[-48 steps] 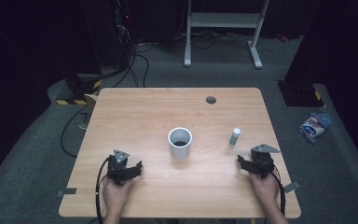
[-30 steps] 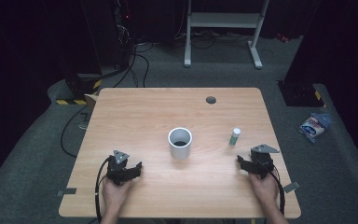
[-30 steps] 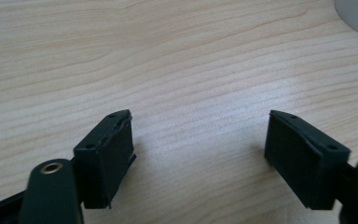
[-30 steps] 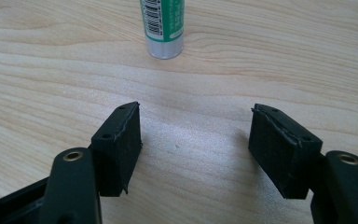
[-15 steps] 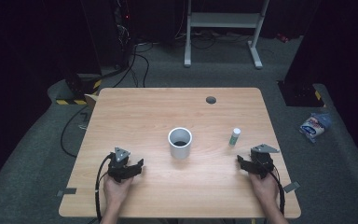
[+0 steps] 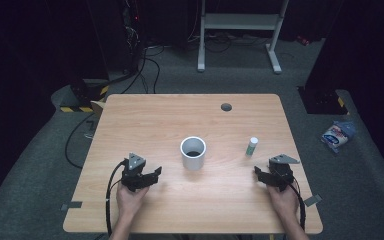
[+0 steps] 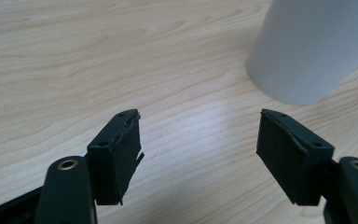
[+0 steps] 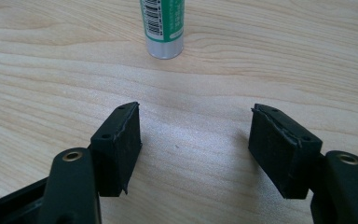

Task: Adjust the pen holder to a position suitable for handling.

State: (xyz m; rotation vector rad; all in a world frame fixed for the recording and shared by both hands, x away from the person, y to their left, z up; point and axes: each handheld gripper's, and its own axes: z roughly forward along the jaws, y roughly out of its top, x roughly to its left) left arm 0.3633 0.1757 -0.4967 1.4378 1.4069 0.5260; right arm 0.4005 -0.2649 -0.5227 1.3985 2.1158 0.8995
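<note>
White cylindrical paper cup point(image 6: 193, 152) stands upright near the middle of the light wooden table point(image 6: 145, 115) in the high view, open top up, dark inside. Left gripper point(image 6: 152, 174) sits at about 8 o'clock from the cup, near it but apart, held in the person's left hand point(image 6: 129, 197), black cable point(image 6: 111, 190) trailing back to the near edge. Its jaws have just been closing a little, nothing between them, still spread. Small upright tube with white cap and green label point(image 6: 251, 146) stands at 3 o'clock from the cup, well apart. Right gripper point(image 6: 258, 174) sits at about 5 o'clock from the tube, near it, in the right hand point(image 6: 282, 200); jaws spread, empty. Round dark hole point(image 6: 226, 107) in the tabletop at 12 o'clock, near the far edge. Blue-and-white packet point(image 6: 336, 135) lies on the grey floor past the table's right side.

Left gripper view: left gripper point(image 7: 198, 140) jaws spread wide over bare wood, nothing pinched. Cup point(image 7: 314, 46) at 1 o'clock from the jaws, base on the table, clear of both pads.

Right gripper view: right gripper point(image 8: 196, 135) jaws spread, only wood grain between them. Tube point(image 8: 164, 25) at 12 o'clock, standing upright, silver base, barcode visible on the green label, apart from the pads.
</note>
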